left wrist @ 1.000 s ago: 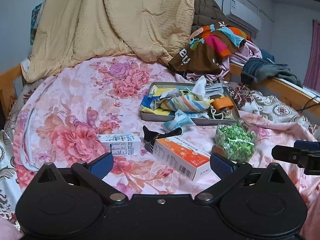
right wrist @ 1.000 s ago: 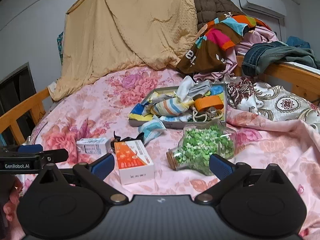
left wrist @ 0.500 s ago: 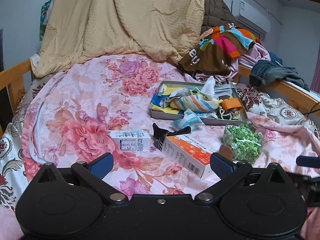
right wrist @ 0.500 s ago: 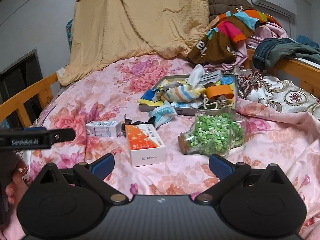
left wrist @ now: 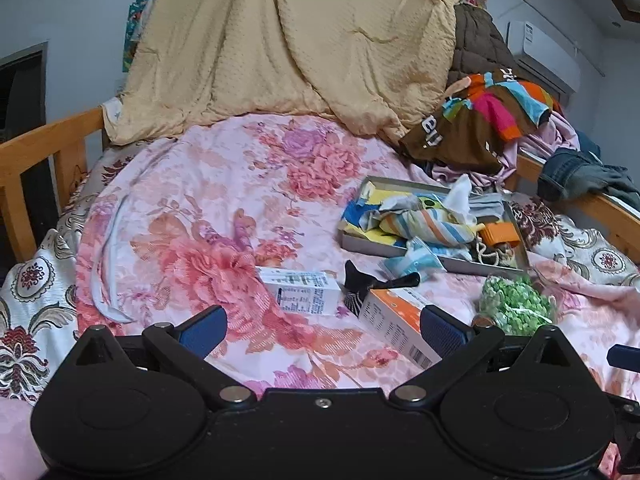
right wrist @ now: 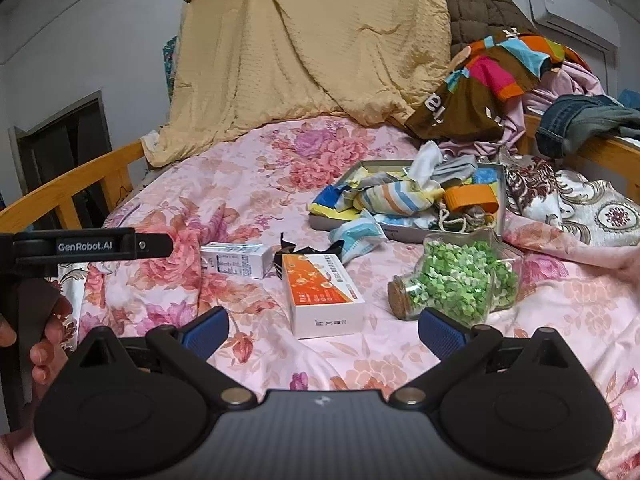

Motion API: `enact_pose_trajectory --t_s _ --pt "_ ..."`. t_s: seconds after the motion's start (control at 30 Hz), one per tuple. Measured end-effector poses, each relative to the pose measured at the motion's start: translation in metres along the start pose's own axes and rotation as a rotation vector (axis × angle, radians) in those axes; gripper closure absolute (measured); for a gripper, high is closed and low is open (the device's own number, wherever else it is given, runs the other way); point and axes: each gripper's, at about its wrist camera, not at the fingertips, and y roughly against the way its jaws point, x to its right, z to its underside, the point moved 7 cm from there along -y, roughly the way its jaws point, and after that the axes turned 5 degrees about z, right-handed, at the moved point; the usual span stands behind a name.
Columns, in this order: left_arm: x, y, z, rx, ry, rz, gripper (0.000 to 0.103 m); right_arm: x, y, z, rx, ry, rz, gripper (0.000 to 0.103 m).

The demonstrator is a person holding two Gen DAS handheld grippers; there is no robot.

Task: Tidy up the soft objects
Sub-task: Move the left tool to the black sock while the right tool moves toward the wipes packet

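Both tongs (left wrist: pixel 322 326) (right wrist: pixel 323 326) gape wide, empty; grey tray (right wrist: pixel 404 233) holds crumpled cloths (right wrist: pixel 394 198), jar (right wrist: pixel 460 280) green bits.

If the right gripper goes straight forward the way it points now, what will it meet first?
Most likely the orange and white box, which lies on the floral bedspread between the open fingers of the right gripper, just ahead. The jar of green pieces sits right of that line. Depth is uncertain.

Left of white box (left wrist: pixel 301 293): bare floral bedspread (left wrist: pixel 192 208), free passage. Right of it: orange box (right wrist: pixel 322 294), green-filled jar (right wrist: pixel 460 280), full tray (right wrist: pixel 400 232) block way.
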Motion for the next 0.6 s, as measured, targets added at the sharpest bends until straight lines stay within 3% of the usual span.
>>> enact_pose_trajectory --t_s 0.6 --pt "0.001 -0.024 -0.019 -0.014 -0.063 -0.018 0.001 -0.005 -0.023 -0.032 0.006 0.03 0.023 0.0"
